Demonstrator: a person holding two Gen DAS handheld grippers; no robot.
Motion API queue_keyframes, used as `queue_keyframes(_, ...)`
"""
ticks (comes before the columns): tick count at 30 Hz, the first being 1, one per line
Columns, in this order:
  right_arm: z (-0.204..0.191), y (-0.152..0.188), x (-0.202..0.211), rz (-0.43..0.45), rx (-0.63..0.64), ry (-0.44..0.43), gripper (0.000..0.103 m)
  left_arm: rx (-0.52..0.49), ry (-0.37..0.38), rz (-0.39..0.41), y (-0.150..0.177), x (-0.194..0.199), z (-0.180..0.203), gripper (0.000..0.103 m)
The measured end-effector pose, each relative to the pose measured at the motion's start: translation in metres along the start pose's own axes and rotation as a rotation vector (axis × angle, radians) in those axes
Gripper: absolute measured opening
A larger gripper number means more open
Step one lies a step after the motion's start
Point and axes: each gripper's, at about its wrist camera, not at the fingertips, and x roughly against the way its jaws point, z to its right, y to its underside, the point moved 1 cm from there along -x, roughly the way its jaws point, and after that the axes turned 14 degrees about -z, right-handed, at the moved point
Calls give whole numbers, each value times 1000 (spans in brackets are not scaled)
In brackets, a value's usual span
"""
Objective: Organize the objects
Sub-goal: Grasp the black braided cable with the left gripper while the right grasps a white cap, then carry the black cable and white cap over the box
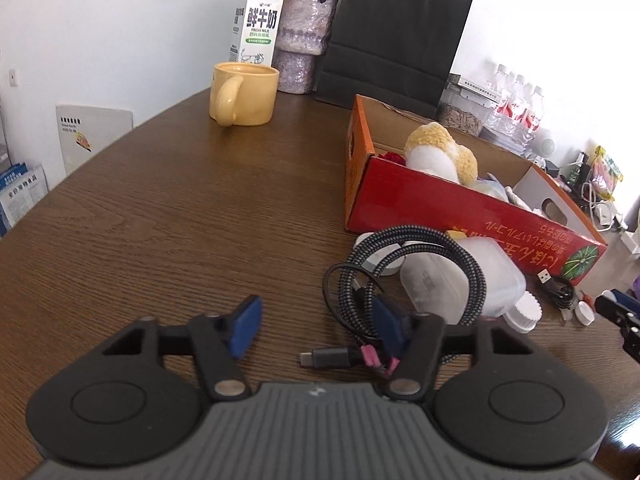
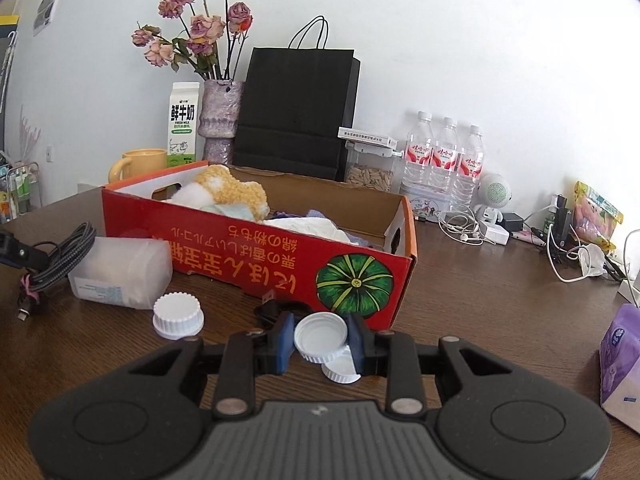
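A coiled grey braided cable (image 1: 404, 268) lies on the wooden table (image 1: 168, 208), tied with a pink band. Its USB-C plug (image 1: 320, 358) rests between the blue pads of my left gripper (image 1: 318, 326), which stands open; the right pad sits against the coil's near edge and the left pad touches nothing. My right gripper (image 2: 320, 340) is shut on a white screw cap (image 2: 320, 336), held just above the table in front of the red cardboard box (image 2: 256, 256). A smaller white cap (image 2: 340, 372) lies under it. In the box lies a yellow-and-white plush toy (image 2: 228, 194) on some cloths.
A translucent plastic container (image 2: 120, 272) lies on its side by the box, a ribbed white lid (image 2: 178, 316) and a black USB cable (image 1: 556, 284) near it. A yellow mug (image 1: 244, 94), milk carton (image 1: 256, 24), vase, black bag (image 1: 396, 36) and water bottles (image 2: 444, 160) stand behind.
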Motion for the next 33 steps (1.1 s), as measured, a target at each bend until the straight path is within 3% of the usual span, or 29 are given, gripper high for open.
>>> queue_keyframes(4,0,0,-1,-6,-4,1,28,-10,46,-4,2,4,4,25)
queue_keyframes(10,-1,-1,-2,-6,-6,1,28,-13,60,30,2,14,7,5)
queue_keyframes(20,-1,-1,-2,-7,-6,1,28,-55,80,120,-1,42,21,3)
queue_keyframes(33,-2,-5,3,24,-16,-26,28,-92,89,180,-16,57,35,3)
